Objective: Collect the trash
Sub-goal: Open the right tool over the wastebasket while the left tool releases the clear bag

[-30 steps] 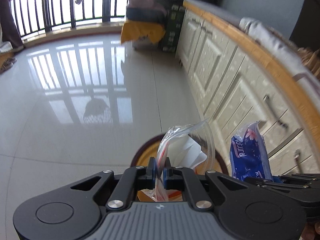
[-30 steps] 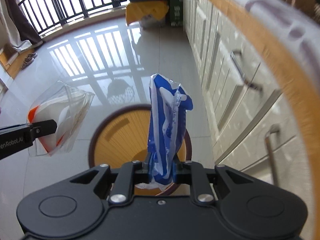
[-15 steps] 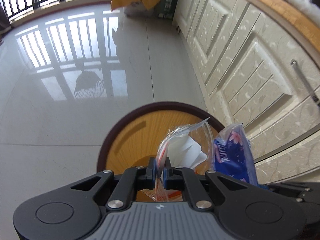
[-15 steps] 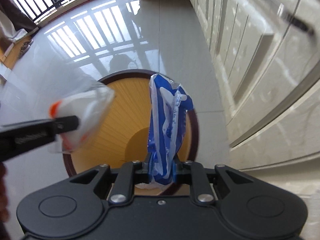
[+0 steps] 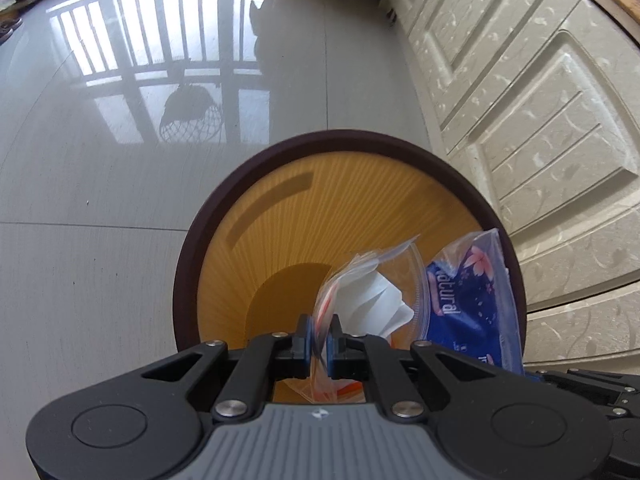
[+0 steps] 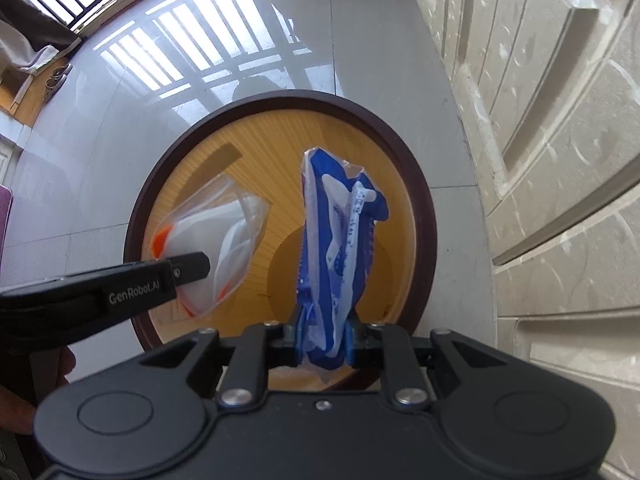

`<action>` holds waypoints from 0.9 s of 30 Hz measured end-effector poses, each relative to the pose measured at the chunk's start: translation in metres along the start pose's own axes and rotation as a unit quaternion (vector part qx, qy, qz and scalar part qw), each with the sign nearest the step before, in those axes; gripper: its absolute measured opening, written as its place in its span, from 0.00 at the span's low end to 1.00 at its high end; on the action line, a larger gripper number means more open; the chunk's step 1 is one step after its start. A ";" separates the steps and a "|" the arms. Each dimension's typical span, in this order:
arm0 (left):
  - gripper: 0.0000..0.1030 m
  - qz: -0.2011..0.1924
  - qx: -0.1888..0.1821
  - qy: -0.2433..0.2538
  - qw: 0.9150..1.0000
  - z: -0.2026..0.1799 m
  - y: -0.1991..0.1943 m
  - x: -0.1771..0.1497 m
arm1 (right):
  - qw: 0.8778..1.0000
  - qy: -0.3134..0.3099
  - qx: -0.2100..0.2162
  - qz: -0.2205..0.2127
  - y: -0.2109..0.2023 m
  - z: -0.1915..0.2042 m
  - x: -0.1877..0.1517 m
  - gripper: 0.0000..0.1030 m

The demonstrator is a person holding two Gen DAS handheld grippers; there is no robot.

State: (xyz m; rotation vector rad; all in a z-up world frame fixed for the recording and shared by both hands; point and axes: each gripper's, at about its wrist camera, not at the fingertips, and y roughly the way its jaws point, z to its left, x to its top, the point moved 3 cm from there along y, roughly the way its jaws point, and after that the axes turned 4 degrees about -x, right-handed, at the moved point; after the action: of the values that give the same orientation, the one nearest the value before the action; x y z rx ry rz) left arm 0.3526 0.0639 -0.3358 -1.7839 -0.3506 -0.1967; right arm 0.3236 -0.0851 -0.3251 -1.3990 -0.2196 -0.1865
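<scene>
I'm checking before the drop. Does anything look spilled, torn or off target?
Nothing stands out: the clear bag and the blue wrapper both hang over the open bin, each pinched in its tongs; the floor shows no litter.

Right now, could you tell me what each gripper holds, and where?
Left gripper pinches the clear bag at its bottom edge; right gripper clamps the blue wrapper near its lower end.
</scene>
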 end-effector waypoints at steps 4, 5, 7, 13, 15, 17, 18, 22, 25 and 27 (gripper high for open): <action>0.07 0.003 0.005 0.001 1.000 0.003 0.001 -0.001 | 1.000 -0.006 -0.005 -0.004 0.001 0.002 0.000 0.31; 0.07 0.004 0.006 0.001 1.000 0.003 0.001 -0.001 | 1.000 -0.009 -0.009 -0.004 0.000 0.001 0.000 0.31; 0.07 0.005 0.008 0.002 1.000 0.003 0.002 -0.001 | 1.000 -0.013 -0.015 -0.006 0.000 0.002 0.000 0.35; 0.08 0.008 0.012 0.008 1.000 0.002 0.004 -0.001 | 1.000 -0.022 -0.021 0.000 0.000 0.002 0.000 0.47; 0.08 0.008 0.012 0.009 1.000 -0.001 0.008 0.001 | 1.000 -0.026 -0.017 0.003 0.000 0.002 -0.001 0.48; 0.11 0.006 0.015 0.013 1.000 -0.001 0.007 0.003 | 1.000 -0.027 -0.014 0.005 -0.001 0.002 -0.001 0.49; 0.12 0.004 0.017 0.016 1.000 -0.001 0.007 0.004 | 1.000 -0.028 -0.013 0.005 -0.002 0.002 -0.002 0.50; 0.27 0.001 0.023 0.024 0.999 -0.004 0.004 0.008 | 1.000 -0.027 -0.010 0.004 -0.006 0.000 -0.002 0.58; 0.35 -0.001 0.026 0.032 0.999 -0.005 -0.001 0.009 | 0.999 -0.030 -0.015 0.002 -0.010 0.000 -0.003 0.62; 0.37 -0.001 0.028 0.035 0.999 -0.005 -0.005 0.009 | 0.999 -0.030 -0.018 0.004 -0.012 -0.002 -0.005 0.63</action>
State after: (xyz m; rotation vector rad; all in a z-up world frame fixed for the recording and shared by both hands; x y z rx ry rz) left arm 0.3598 0.0616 -0.3271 -1.7179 -0.3059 -0.2487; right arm 0.3161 -0.0888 -0.3156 -1.4420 -0.2621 -0.1420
